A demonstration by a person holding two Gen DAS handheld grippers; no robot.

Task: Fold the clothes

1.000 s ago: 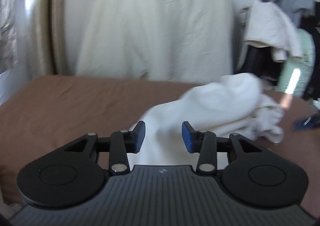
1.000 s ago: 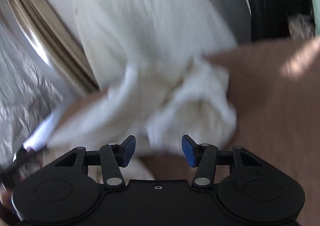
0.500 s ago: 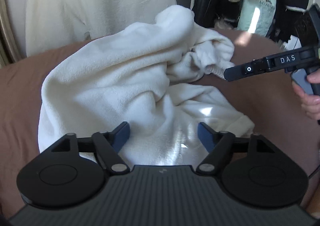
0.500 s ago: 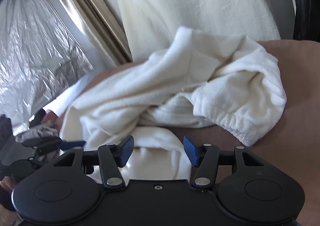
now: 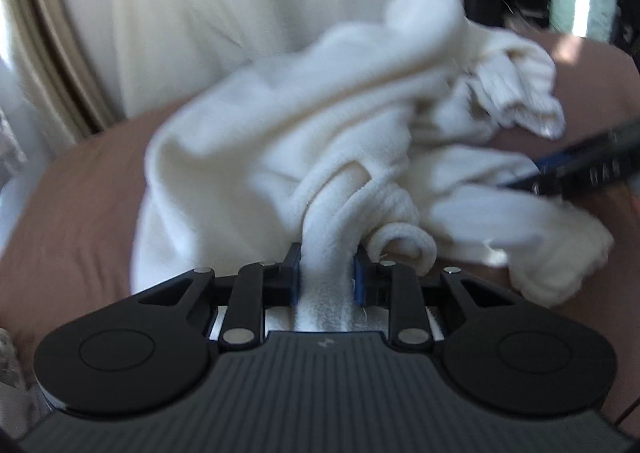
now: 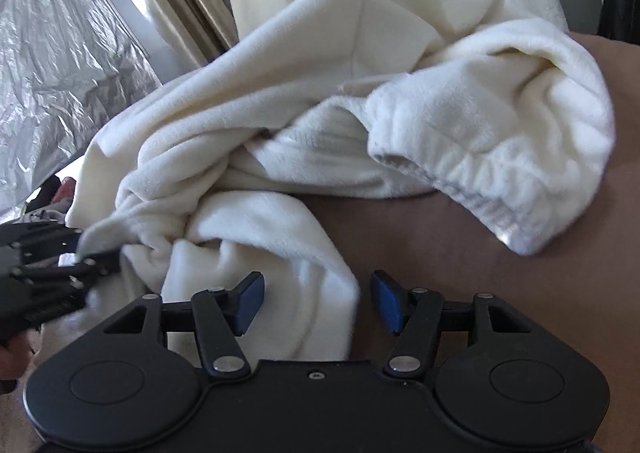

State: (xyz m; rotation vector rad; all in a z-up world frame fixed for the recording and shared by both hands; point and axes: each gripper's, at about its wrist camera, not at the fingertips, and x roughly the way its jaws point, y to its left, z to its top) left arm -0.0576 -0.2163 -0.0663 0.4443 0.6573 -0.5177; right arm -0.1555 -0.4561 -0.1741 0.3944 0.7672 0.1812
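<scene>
**Left claw pinches the fleece; right claw stands wide over its edge**

Left wrist view: the left gripper (image 5: pixel 326 273) is closing, and its blue pads press on a bunched fold of the white fleece garment (image 5: pixel 304 133), which rises from between them. The garment lies crumpled on the brown bedcover (image 5: pixel 76 213); motion blur smears most of it, so its shape and type are hard to read. At the right edge the right gripper (image 5: pixel 520 179) comes in blurred and cut off by the frame, its tips at the cloth; contact cannot be told here. A cream sheet (image 5: pixel 240 13) hangs behind.

Right wrist view: the right gripper (image 6: pixel 316 299) has its jaws well apart and still widening, holding nothing; a flap of the white fleece garment (image 6: pixel 320 113) lies below the gap, nearer the left pad. An elastic cuff or hem (image 6: pixel 476 189) shows at right. At the left edge the left gripper (image 6: pixel 76 253) is partly cut off, with cloth running into its tips. Crinkled plastic sheeting (image 6: pixel 60 53) fills the upper left.
</scene>
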